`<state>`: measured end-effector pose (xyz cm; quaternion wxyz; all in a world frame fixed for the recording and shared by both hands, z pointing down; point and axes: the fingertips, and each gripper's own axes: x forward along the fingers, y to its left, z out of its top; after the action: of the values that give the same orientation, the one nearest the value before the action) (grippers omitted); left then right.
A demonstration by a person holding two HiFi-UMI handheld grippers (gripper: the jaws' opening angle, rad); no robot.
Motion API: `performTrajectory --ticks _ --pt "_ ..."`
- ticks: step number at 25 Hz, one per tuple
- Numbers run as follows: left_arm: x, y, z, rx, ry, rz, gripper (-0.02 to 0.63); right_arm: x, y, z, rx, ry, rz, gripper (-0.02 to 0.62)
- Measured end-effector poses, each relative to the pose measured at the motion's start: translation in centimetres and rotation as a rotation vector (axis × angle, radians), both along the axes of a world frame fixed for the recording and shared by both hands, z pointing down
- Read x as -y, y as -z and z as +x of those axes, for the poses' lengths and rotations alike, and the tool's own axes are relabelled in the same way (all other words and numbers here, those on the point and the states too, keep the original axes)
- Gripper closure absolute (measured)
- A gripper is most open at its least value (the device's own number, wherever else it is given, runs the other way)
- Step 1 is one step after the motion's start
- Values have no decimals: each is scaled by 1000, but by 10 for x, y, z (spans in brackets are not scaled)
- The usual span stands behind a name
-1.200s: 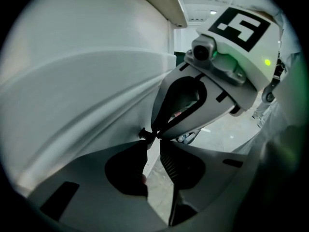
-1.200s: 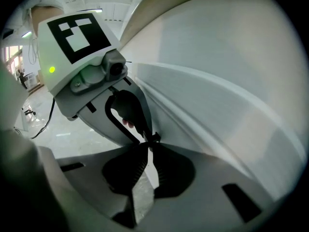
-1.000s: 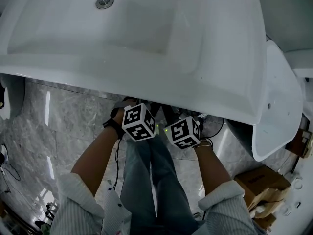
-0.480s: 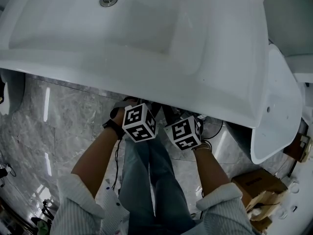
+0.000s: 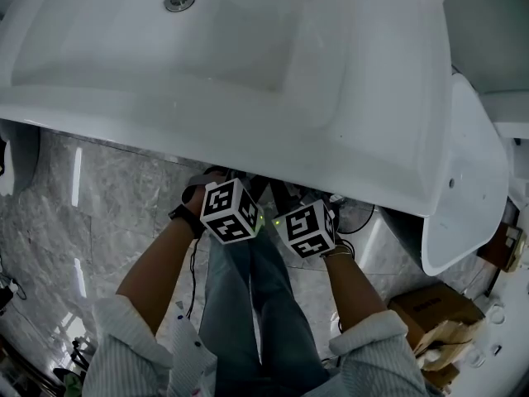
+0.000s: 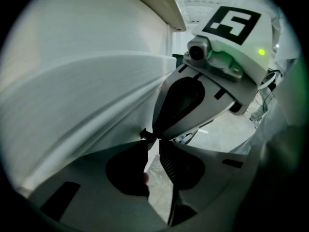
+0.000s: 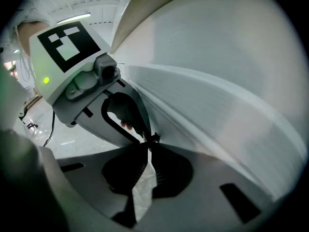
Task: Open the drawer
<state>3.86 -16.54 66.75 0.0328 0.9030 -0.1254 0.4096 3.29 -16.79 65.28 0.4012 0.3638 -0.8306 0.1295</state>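
Dim, cool light from ceiling strips. Glare streaks on floor left of left tongs. Gripper views: fisheye, black corners, soft close-up.

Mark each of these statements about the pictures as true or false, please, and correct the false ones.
1. The left gripper and the right gripper are both held below the front edge of the white basin. True.
2. The left gripper grips a drawer handle. False: its jaws are together and nothing is between them.
3. A cardboard box stands on the floor at the person's right. True.
4. A cloth covers the drain. False: the metal drain is bare.
5. The right gripper's jaws are wide apart. False: their tips meet.
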Motion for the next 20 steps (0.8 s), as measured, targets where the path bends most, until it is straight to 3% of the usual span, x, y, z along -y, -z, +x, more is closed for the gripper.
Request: performTrajectory --ticks 5,20 --pt "-17 0 -12 14 -26 -4 526 -17 0 -11 22 -23 -4 569" --pt "-37 -1 -17 47 20 5 549 -41 -1 -16 37 -42 -31 571"
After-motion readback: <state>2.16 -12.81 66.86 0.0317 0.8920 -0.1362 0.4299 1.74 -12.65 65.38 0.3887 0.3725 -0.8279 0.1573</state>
